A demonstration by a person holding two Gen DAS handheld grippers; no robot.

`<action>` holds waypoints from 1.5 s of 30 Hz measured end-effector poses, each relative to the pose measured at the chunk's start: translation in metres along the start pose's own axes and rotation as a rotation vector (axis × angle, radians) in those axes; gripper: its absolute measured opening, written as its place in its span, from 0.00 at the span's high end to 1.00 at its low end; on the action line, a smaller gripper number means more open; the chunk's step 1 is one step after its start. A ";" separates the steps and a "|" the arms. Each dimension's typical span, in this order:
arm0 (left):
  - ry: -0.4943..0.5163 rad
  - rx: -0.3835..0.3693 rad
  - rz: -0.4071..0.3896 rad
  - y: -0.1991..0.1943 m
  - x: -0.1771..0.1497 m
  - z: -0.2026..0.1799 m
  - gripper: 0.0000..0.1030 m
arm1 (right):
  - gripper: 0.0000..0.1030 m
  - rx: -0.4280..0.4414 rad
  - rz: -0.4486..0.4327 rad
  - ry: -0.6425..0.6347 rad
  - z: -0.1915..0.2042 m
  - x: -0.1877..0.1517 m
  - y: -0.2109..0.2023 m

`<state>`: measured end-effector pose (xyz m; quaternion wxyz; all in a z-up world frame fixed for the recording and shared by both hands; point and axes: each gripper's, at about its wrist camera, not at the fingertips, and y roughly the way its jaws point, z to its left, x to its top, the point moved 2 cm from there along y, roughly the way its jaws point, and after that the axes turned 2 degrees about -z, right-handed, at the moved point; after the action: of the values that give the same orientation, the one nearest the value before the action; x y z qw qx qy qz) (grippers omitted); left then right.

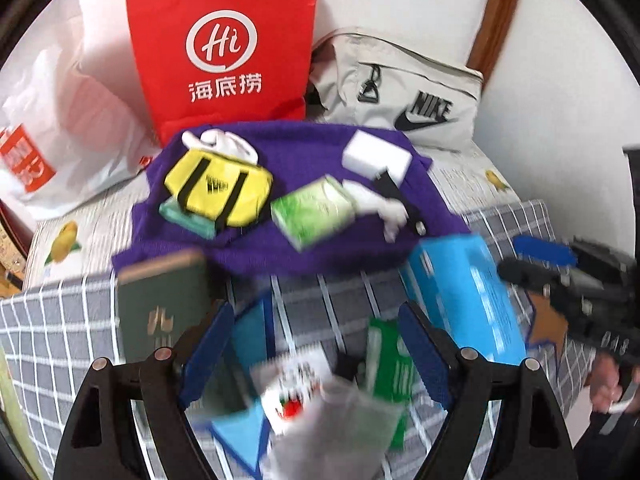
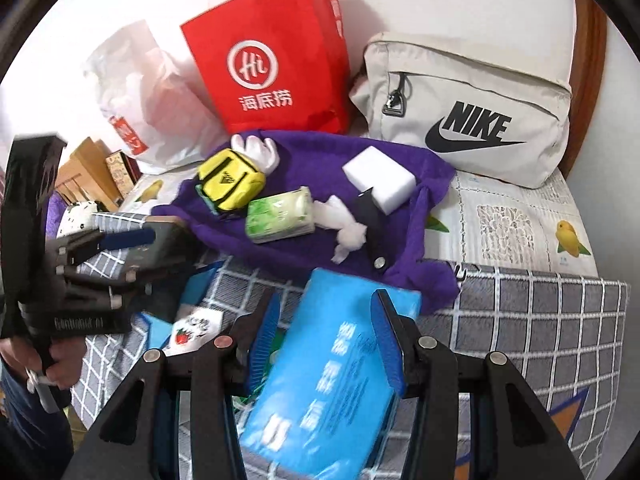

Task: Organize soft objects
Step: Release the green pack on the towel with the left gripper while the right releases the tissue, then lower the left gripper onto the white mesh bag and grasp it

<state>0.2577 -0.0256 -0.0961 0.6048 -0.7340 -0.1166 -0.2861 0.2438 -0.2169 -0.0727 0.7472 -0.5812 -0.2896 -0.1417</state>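
A purple cloth [image 1: 280,248] [image 2: 304,168] lies on the bed with a yellow pouch [image 1: 218,184] [image 2: 232,182], a green tissue pack [image 1: 312,210] [image 2: 280,216], a white sponge block [image 1: 378,156] [image 2: 380,178] and white gloves [image 1: 224,142] [image 2: 348,228] on it. My left gripper [image 1: 316,352] is open above a strawberry-print packet [image 1: 292,384] and a green packet [image 1: 390,360]. My right gripper [image 2: 328,340] is open, with a blue tissue pack [image 2: 320,380] [image 1: 464,292] between its fingers [image 2: 386,344].
A red paper bag [image 1: 220,44] [image 2: 272,60], a white plastic bag [image 1: 60,120] [image 2: 148,92] and a beige Nike bag [image 1: 400,88] [image 2: 464,108] stand at the back wall. A dark green book [image 1: 160,304] lies on the grey checked blanket [image 2: 540,320].
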 end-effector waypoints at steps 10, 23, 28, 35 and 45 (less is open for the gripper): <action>-0.006 -0.036 0.037 -0.015 -0.082 -0.005 0.19 | 0.54 0.004 -0.004 -0.021 0.021 -0.037 -0.024; 0.135 0.041 0.106 0.035 -0.119 -0.022 0.19 | 0.54 -0.034 0.034 0.002 0.017 -0.070 -0.020; 0.114 -0.020 0.068 0.026 -0.119 -0.017 0.41 | 0.54 -0.051 0.043 0.012 0.013 -0.074 -0.019; 0.083 -0.066 0.049 0.016 -0.124 -0.001 0.81 | 0.54 -0.039 0.046 0.006 0.020 -0.073 -0.015; 0.034 -0.117 0.019 -0.009 -0.135 0.015 0.94 | 0.54 -0.031 0.065 -0.033 0.036 -0.077 -0.010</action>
<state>0.1480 0.0144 -0.1654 0.5655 -0.7641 -0.0823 -0.2993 0.1674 -0.1955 -0.1049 0.7372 -0.6042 -0.2808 -0.1122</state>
